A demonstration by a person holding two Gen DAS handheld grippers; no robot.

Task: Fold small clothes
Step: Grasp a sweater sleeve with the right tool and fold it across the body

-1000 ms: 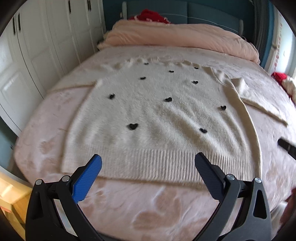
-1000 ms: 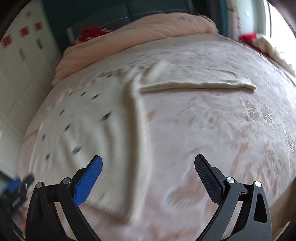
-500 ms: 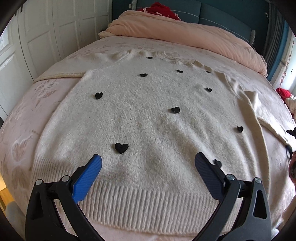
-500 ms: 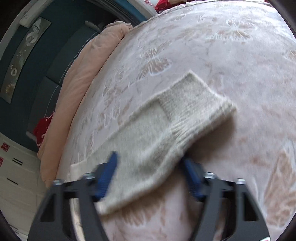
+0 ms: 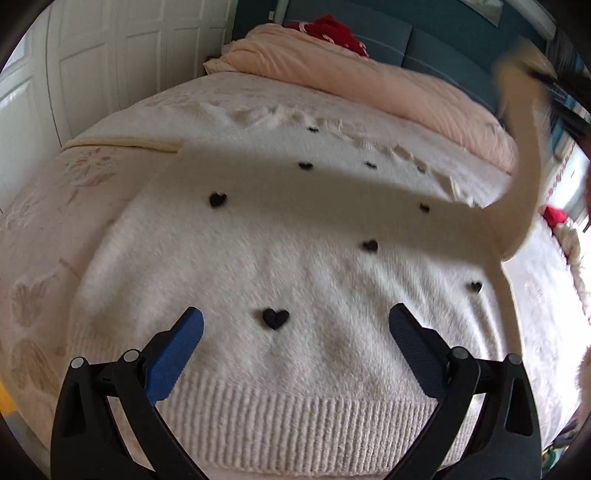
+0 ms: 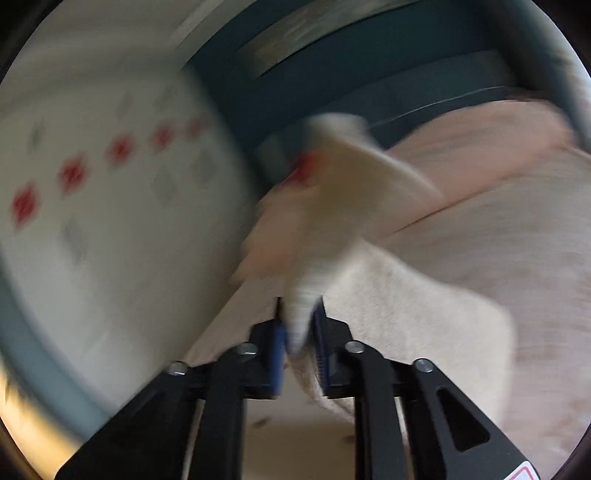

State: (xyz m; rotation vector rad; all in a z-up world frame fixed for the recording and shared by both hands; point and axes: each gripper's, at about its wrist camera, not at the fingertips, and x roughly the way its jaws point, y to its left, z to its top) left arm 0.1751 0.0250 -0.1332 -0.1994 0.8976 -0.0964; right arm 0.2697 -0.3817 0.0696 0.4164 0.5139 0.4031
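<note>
A cream sweater (image 5: 295, 258) with small black hearts lies flat on the bed, hem toward me. My left gripper (image 5: 295, 313) hovers open just above its lower front, a heart (image 5: 275, 318) between the fingers and nothing held. The sweater's right sleeve (image 5: 524, 166) is lifted off the bed and throws a shadow across the chest. In the blurred right wrist view, my right gripper (image 6: 300, 306) has the ribbed sleeve cuff (image 6: 306, 295) between its blue pads; the jaws are opening slightly but still pinch it. Below it lies the sweater (image 6: 406, 314).
A pink bed cover (image 5: 37, 258) lies under the sweater. A folded pink duvet (image 5: 369, 85) and a red garment (image 5: 332, 29) sit at the head, by a blue headboard (image 5: 443, 40). White wardrobe doors (image 5: 110, 55) stand left of the bed.
My right gripper closed on the sleeve cuff and swung it up off the bed. My left gripper moved in lower over the sweater's front, staying open.
</note>
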